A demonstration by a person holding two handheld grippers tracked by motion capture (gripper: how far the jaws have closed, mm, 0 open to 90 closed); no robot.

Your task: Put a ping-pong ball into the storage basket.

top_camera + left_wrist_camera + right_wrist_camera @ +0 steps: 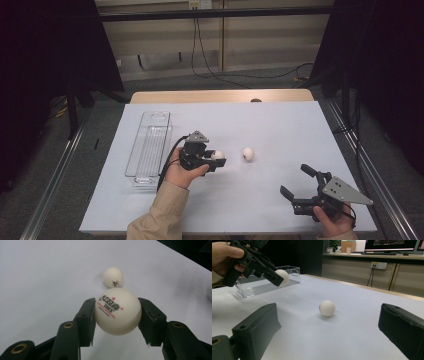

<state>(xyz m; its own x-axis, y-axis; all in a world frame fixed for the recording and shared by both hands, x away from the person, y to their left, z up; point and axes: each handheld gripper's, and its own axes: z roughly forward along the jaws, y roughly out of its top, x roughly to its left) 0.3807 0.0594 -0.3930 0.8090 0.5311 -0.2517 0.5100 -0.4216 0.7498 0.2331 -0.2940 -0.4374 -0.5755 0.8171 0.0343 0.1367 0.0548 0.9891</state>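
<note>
Left gripper point(216, 159), frame centre, clamped on 1 white ball point(117, 311), lifted off the table point(280, 125). Second ball point(247, 153) just right. Right gripper point(296, 182), lower right, jaws apart, holding nothing.

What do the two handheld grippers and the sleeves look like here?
Both are black two-jaw tools. The left gripper carries a grey three-cornered plate on top and trails a black cable. The right gripper has a larger grey plate with small holes. Brass-coloured bushings sit at the jaw joints. The sleeve is beige.
</note>
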